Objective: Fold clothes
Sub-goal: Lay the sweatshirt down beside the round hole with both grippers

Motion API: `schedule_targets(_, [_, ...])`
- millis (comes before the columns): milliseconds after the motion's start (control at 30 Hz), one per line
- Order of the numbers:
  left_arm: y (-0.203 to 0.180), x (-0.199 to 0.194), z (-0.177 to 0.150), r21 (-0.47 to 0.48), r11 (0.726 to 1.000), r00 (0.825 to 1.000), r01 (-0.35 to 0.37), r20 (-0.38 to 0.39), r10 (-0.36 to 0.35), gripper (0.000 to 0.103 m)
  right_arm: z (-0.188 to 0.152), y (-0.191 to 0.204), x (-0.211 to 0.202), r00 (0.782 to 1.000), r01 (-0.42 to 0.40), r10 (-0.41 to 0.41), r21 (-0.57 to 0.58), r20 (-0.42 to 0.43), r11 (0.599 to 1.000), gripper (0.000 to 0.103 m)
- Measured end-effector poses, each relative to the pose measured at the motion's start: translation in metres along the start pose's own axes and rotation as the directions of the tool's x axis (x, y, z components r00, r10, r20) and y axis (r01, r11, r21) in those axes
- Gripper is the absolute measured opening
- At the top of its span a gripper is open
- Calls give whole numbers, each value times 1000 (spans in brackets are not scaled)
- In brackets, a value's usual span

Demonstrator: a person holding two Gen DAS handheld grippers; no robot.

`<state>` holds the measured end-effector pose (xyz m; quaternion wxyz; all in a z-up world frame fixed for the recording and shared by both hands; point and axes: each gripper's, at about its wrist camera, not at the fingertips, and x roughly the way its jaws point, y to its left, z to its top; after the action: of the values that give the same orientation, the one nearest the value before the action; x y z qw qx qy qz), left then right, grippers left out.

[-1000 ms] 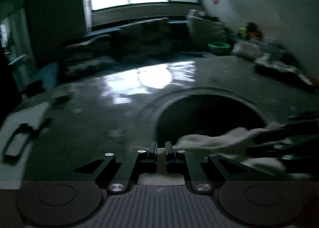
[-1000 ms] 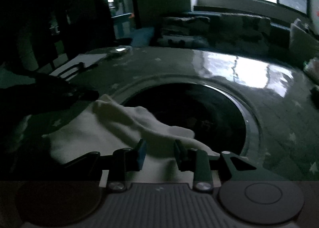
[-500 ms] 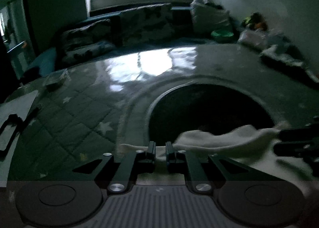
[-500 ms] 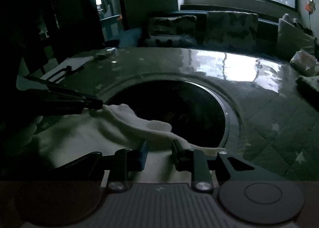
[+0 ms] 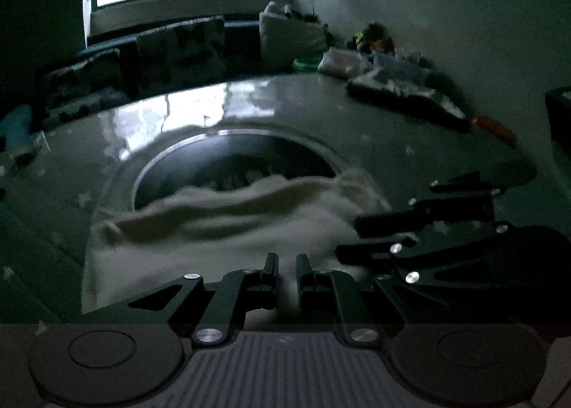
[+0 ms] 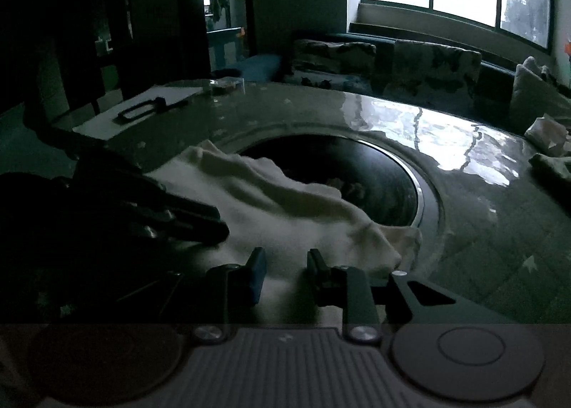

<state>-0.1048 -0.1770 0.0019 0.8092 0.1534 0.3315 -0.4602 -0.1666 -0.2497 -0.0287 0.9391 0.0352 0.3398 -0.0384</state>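
Note:
A cream-white garment (image 5: 228,219) lies rumpled on the dark quilted table, at the near rim of a round black inset (image 5: 232,165). It also shows in the right wrist view (image 6: 285,208). My left gripper (image 5: 287,270) is nearly closed with cloth between its fingers. My right gripper (image 6: 283,267) has a wider gap, with cloth lying between its fingers. The right gripper also shows at the right of the left wrist view (image 5: 357,236), its fingertips resting on the cloth. The left gripper shows dark at the left of the right wrist view (image 6: 217,222).
The table (image 6: 481,201) is glossy with star quilting. A white sheet with a black tool (image 6: 142,110) lies at its far left. Piled clothes (image 5: 403,90) sit along the wall. A sofa with cushions (image 6: 428,62) stands under the windows.
Both grippers moved toward each other and forward over the cloth. The garment now lies bunched and doubled between them, spread wider in front of the left gripper.

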Motion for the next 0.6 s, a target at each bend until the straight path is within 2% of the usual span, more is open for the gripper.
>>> schedule_targets(200, [-7,1,-4,32,999,1000,-17,1,17,12,-11,3,2,1000,20,-19,-30,22,999,24])
schedule_targets(333, [-7,1,-5,35,999,1000,-17,1,17,12,-10,1,-14,999,19,-18,-9,43,1000,24])
schedule_targets(533, [-8,1,-7,44,999,1000,-20,5,19,12,-27,-3,-23,998,57,-57,-14,-12,998,25])
schedule_targets(600, [-7,1,-7,41,999,1000,-19,4,19,12,-28,-8,-27,999,46,-46,20,-13,999,25])
